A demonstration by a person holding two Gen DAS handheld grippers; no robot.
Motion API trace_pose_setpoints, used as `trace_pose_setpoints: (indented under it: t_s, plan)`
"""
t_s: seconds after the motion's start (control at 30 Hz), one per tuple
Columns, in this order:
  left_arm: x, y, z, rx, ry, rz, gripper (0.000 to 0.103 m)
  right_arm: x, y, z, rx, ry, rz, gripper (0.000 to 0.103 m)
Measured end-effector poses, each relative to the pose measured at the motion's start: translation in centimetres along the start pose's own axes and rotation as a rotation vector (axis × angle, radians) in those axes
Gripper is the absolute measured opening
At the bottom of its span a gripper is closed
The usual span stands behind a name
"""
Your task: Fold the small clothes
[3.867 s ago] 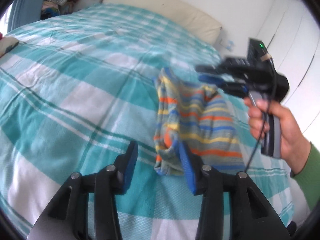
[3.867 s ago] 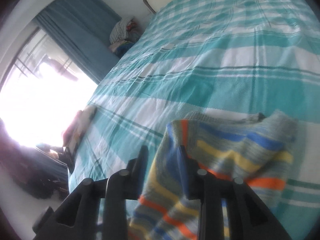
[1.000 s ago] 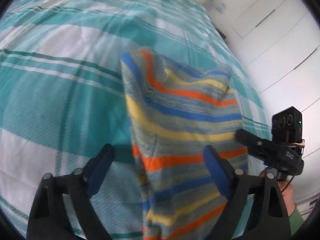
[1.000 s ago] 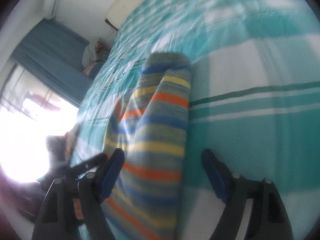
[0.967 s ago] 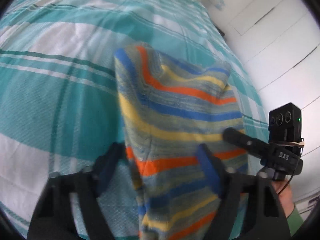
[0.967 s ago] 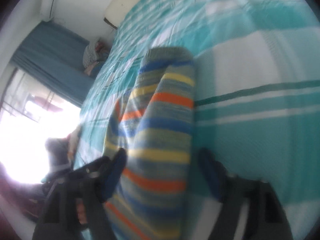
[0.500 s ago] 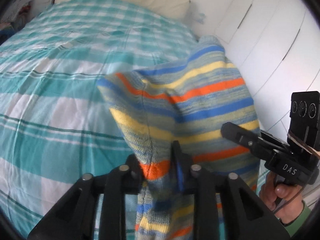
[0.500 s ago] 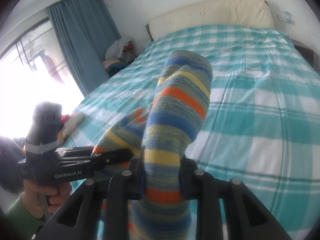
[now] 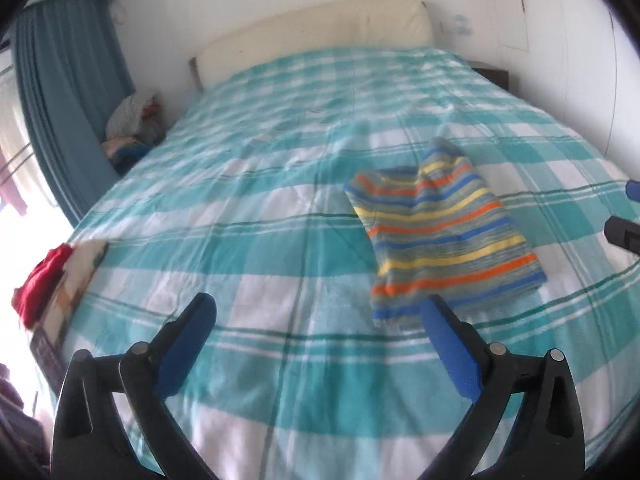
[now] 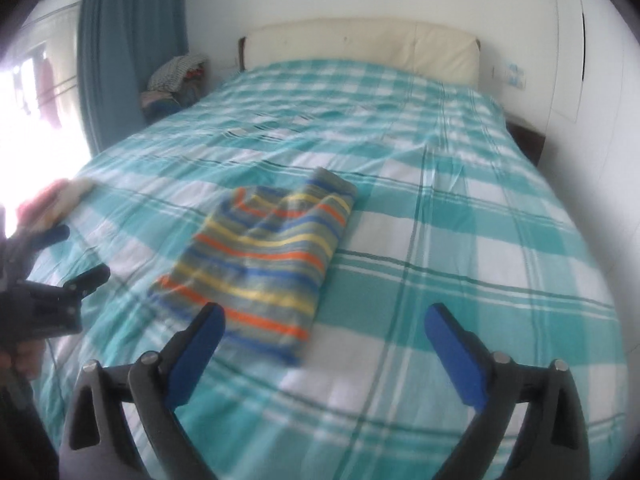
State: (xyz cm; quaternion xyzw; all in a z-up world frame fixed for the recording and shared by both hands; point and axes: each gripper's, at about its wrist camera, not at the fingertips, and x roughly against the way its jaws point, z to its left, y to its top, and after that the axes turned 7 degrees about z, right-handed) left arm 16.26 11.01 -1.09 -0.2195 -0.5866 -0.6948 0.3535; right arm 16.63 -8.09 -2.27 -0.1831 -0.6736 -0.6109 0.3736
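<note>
A teal checked bedspread (image 9: 248, 248) holds the folded striped garment (image 9: 440, 240) — lying flat. The left gripper (image 9: 316, 320) and right gripper (image 10: 324, 320) hover nearby — jaws spread wide, empty.

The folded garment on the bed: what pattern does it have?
The garment has orange, yellow and blue stripes on grey, clearest in the left wrist view.
</note>
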Motion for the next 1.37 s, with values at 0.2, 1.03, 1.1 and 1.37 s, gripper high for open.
trace_pose_setpoints:
  t_s: [0.2,1.03,1.1,1.37]
  plan:
    - [5.8,-2.8,1.0,0.112,-0.107,0.074,0.102,6.3,-3.7,2.5,-0.016,0.020,0.057,0.102]
    - [12.5,-5.1,0.0,0.130,-0.055,-0.011,0.102,13.1,-6.5,6.2,-0.041,-0.101,0.066,0.102]
    - [12.5,-5.1,-0.2,0.141,-0.065,-0.012,0.102,13.1,-6.6,6.1,-0.046,-0.097,0.067,0.102]
    - [13.0,-5.2,-0.9,0.134,-0.037,-0.032,0.102,13.3,-6.4,6.2,-0.044,-0.090,0.053,0.102]
